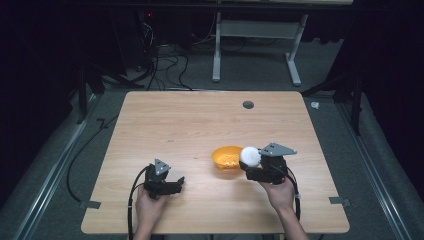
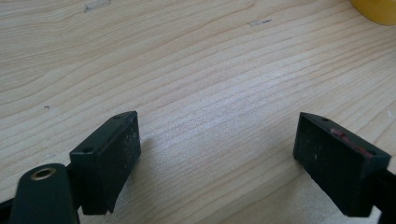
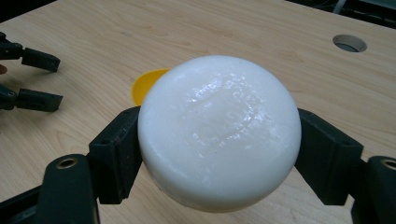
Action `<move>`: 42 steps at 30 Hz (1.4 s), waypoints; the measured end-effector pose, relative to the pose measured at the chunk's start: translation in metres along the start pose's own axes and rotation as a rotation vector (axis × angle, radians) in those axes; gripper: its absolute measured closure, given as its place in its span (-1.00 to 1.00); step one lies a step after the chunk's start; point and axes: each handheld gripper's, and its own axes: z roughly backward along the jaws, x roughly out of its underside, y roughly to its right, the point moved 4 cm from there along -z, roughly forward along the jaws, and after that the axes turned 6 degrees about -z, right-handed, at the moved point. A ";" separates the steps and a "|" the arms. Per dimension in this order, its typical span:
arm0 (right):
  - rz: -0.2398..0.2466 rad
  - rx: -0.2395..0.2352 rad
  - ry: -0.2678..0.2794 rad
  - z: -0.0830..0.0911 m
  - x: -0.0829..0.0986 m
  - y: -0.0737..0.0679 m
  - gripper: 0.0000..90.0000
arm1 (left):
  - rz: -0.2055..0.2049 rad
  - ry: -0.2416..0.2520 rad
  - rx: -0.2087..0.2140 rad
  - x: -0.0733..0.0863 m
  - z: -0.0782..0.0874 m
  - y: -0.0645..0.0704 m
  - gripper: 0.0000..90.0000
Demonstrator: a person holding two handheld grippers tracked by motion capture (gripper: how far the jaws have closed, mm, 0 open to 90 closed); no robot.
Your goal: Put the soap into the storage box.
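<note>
Right gripper [image 3: 219,154]: clamped on the white puck [image 3: 219,130], jaws on its rounded sides; held over the right edge of the orange bowl [image 1: 226,157].
Left gripper [image 2: 217,158]: jaws wide apart, holding nothing, low over the table [image 2: 187,70] at near left.
Puck handling: looks glossy, smooth, likely slippery; seems firm, no dent at the jaws. Widest girth is the best hold.
High view: bowl whole, both hands, spacing.
Right gripper view: puck's pitted, shiny face; bowl mostly hidden behind it.
</note>
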 end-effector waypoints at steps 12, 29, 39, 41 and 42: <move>0.026 -0.020 -0.016 -0.010 -0.011 -0.005 -0.45 | 0.000 -0.001 0.001 0.000 0.000 0.000 -0.66; 0.028 -0.040 -0.062 -0.034 -0.020 -0.011 -0.45 | 0.000 0.000 0.000 0.000 0.000 0.000 -0.66; -0.003 -0.043 -0.104 -0.052 -0.019 -0.008 -0.45 | 0.000 0.000 0.001 0.000 0.000 0.000 -0.66; -0.006 -0.043 -0.113 -0.055 -0.018 -0.008 -0.45 | 0.000 0.000 0.001 0.000 0.000 0.000 -0.66; -0.006 -0.043 -0.113 -0.055 -0.018 -0.008 -0.45 | 0.000 0.000 0.001 0.000 0.000 0.000 -0.66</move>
